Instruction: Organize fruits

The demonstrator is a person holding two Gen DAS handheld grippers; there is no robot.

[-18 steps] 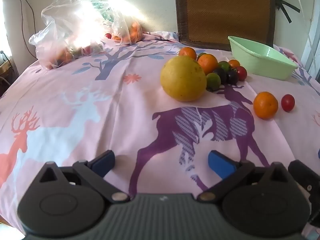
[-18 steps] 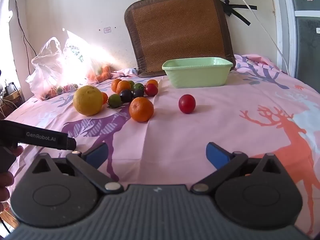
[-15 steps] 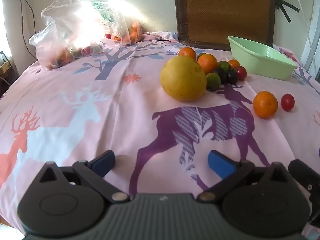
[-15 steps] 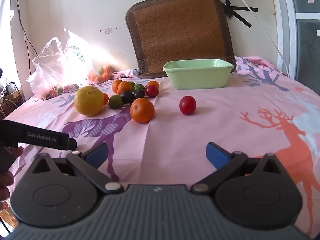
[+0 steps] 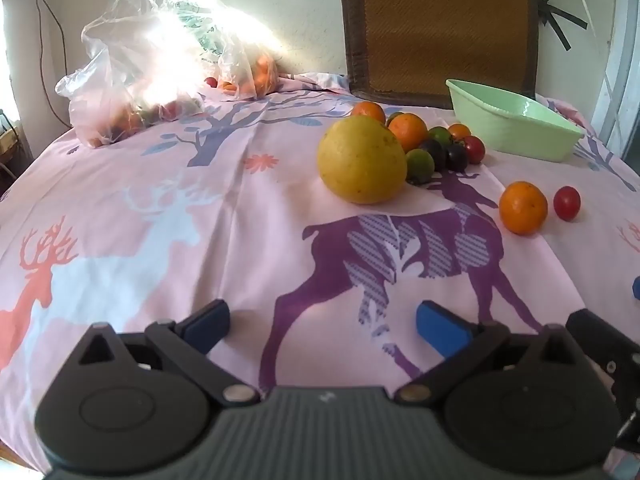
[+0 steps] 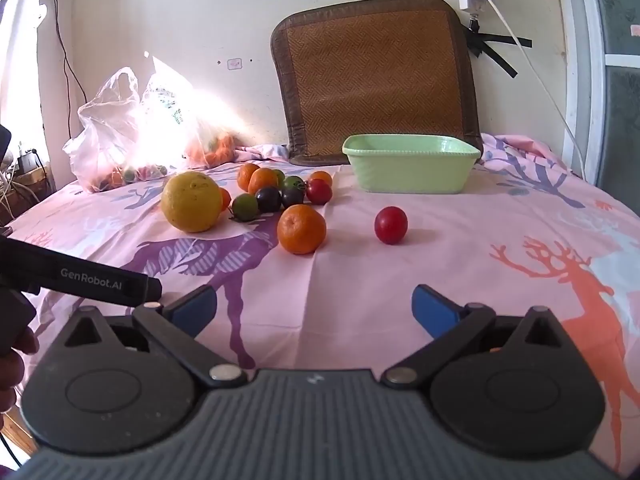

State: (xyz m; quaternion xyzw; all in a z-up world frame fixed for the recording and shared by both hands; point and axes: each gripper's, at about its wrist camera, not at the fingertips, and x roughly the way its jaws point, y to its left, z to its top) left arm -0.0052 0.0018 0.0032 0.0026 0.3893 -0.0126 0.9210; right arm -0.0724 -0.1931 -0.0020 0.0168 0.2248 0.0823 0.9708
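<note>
Little has moved since the earlier frames: your right gripper (image 6: 314, 306) has tipped slightly so the fruit sits lower in its view, while your left gripper (image 5: 322, 322) is unchanged, and both sets of tongs stand spread wide and empty above the cloth. Working left to right from the green basin (image 6: 410, 162) as landmark: the big yellow citrus (image 6: 191, 202), farthest left of it, looks heavy and too broad, so take it across its middle. The orange (image 6: 301, 229), nearer, is firm, and the red tomato (image 6: 391, 225), just before the basin, is smooth, soft and wants a light pinch.
</note>
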